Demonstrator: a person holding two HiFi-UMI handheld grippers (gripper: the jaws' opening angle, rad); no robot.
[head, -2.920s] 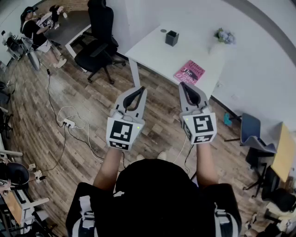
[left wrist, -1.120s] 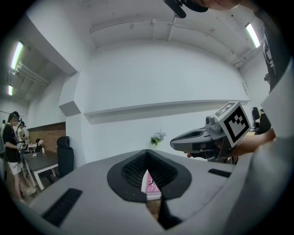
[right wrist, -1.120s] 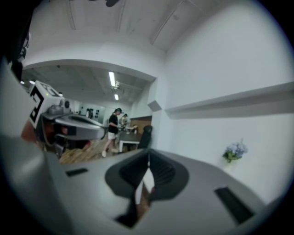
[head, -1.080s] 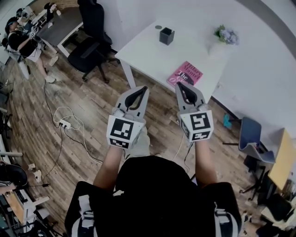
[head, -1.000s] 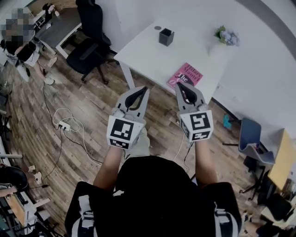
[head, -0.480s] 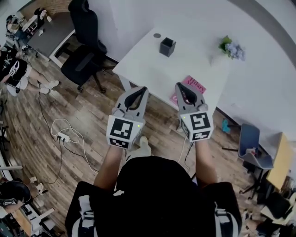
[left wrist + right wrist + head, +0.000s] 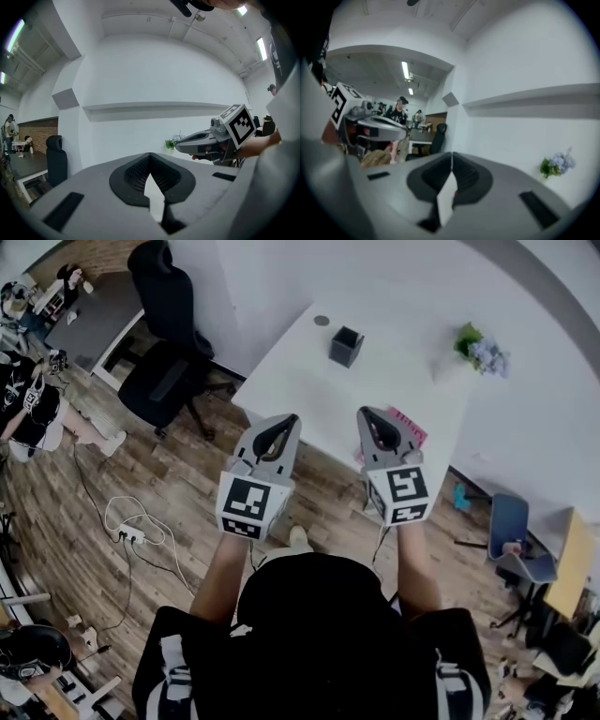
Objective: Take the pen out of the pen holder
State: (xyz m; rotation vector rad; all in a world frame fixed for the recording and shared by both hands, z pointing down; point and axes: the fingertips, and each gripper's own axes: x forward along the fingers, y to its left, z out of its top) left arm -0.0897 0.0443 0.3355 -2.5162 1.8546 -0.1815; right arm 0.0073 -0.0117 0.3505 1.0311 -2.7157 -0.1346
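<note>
Now the white tabletop [image 7: 403, 381] sits nearer in the head view than a second ago, and the tips of both tools overlap its near edge, with less of the wooden floor [image 7: 141, 484] showing around them. The pink book [image 7: 412, 426], in plain sight earlier, is mostly covered by the right tool [image 7: 365, 412]. That tool's jaws are pressed together with nothing between them. The left tool [image 7: 292, 417] is likewise closed at the tips and empty.

The black pen holder [image 7: 346, 345] stands upright far up the tabletop, well apart from both tools. It is too small to tell whether a pen is inside.

Only the head view shows the holder and the book. The left gripper view shows the right tool side-on against the white wall. The right gripper view shows people at a distant desk. A small plant [image 7: 483, 345] appears in all three.
</note>
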